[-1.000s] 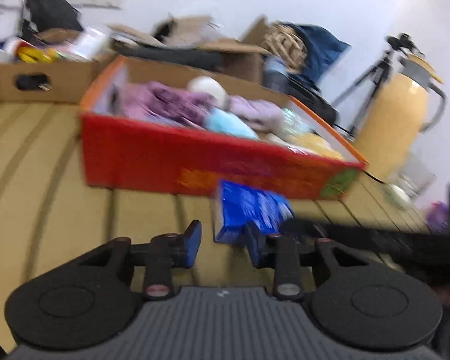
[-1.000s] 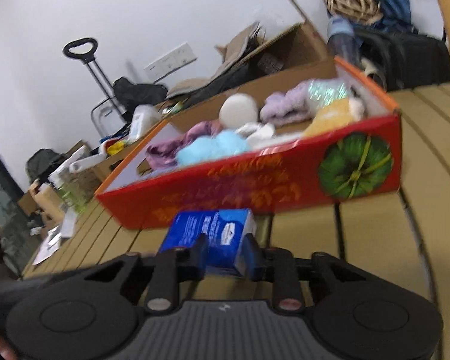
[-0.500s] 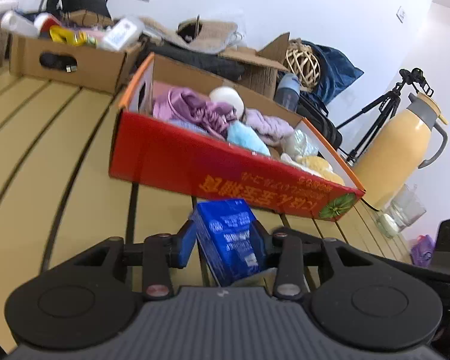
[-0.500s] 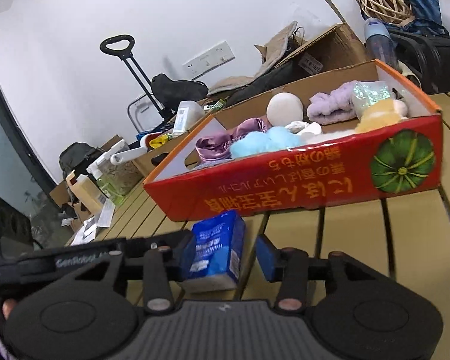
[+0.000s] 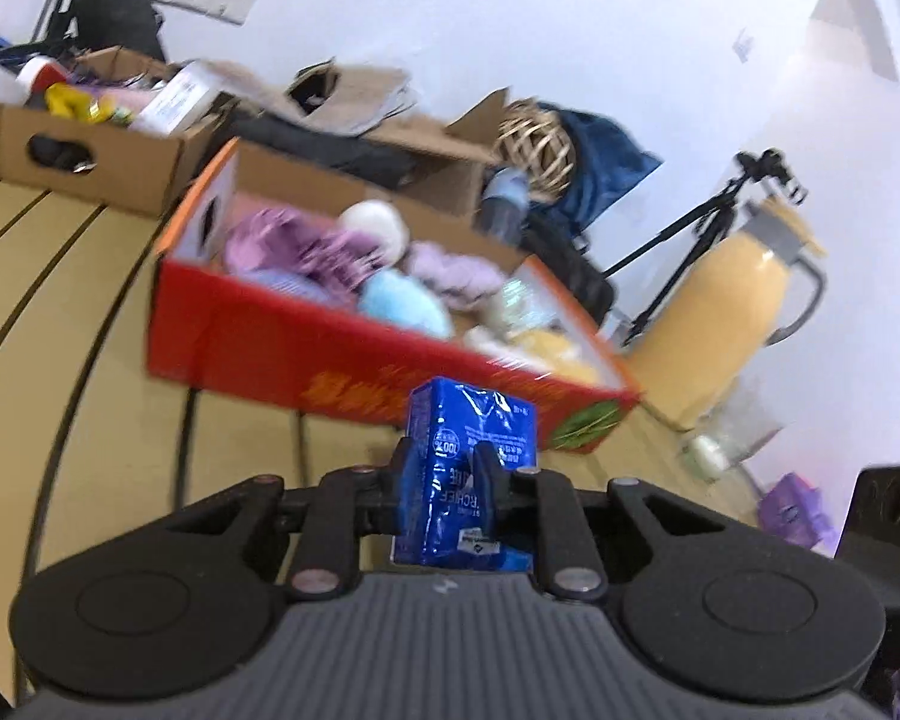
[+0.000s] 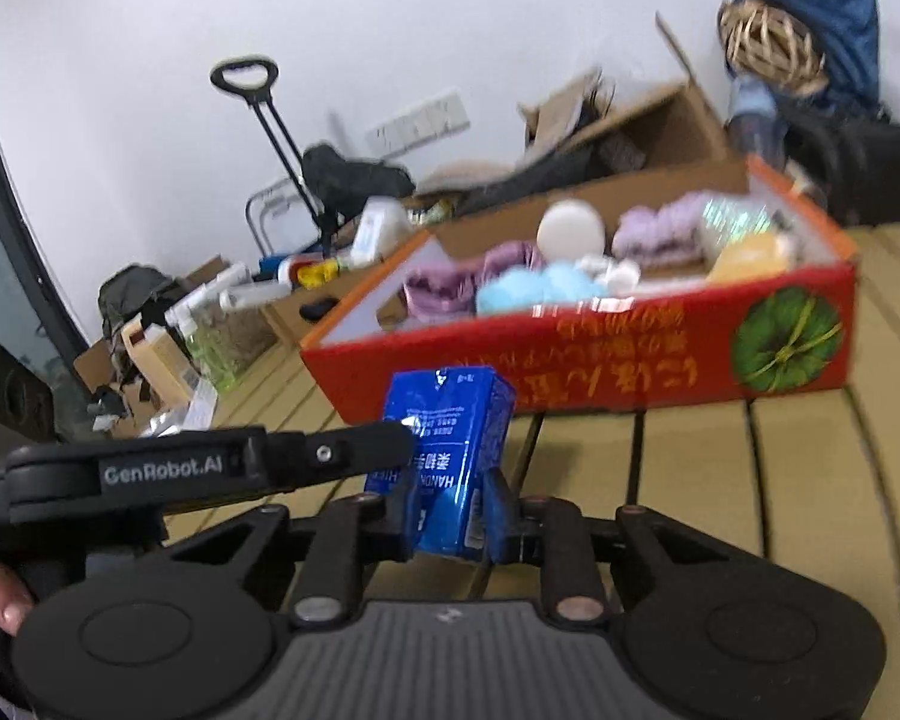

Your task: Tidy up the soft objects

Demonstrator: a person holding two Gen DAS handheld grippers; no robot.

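Observation:
A blue tissue pack [image 5: 468, 468] stands upright between the fingers of my left gripper [image 5: 444, 474], which is shut on it. The same pack [image 6: 450, 456] sits between the fingers of my right gripper [image 6: 450, 510], which also presses its lower part. The left gripper's finger [image 6: 330, 456] reaches the pack from the left in the right wrist view. Behind the pack stands a red cardboard box [image 5: 306, 354] [image 6: 630, 372] holding several soft things: purple cloths, a white ball, a light blue puff, a yellow sponge.
The slatted wooden table [image 5: 78, 360] carries a brown box of bottles [image 5: 90, 150] at the far left. A yellow thermos jug [image 5: 732, 312], a tripod and a glass stand to the right. Bags and open cartons lie behind the red box.
The left gripper has closed on the tissue pack, and the right gripper, open half a second ago, has closed on it too. The pack now stands more upright and higher.

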